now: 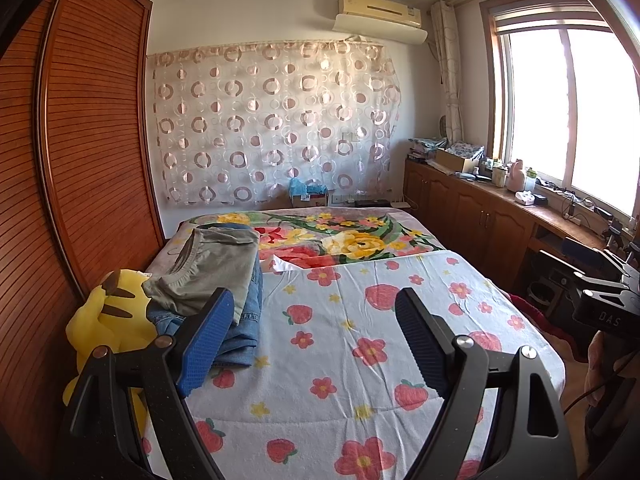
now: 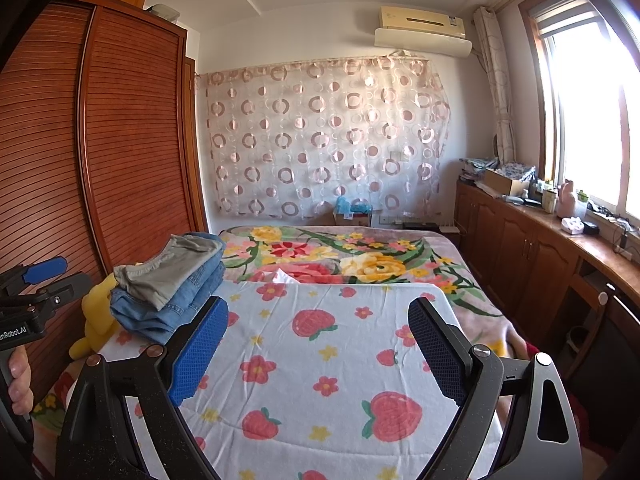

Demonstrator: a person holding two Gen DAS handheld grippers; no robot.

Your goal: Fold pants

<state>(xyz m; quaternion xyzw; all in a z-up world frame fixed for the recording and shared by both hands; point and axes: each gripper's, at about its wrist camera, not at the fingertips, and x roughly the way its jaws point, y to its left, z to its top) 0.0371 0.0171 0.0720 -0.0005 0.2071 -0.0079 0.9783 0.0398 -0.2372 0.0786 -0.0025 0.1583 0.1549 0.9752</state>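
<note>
Folded pants lie in a stack at the left side of the bed: a grey-green pair (image 1: 216,268) on top of blue jeans (image 1: 240,340). The right wrist view shows the same grey-green pair (image 2: 172,268) and jeans (image 2: 176,308). My left gripper (image 1: 314,296) is open and holds nothing; its left finger (image 1: 204,340) stands in front of the stack's near corner. My right gripper (image 2: 318,304) is open over the strawberry-print sheet (image 2: 320,360), a little right of the stack, with nothing between its blue pads.
A yellow plush toy (image 1: 108,316) sits between the stack and the slatted wooden wardrobe (image 1: 92,140). A flowered blanket (image 1: 360,236) covers the far half of the bed. Wooden cabinets (image 1: 480,208) with clutter run under the window on the right. A hand (image 2: 18,380) grips the left tool's handle.
</note>
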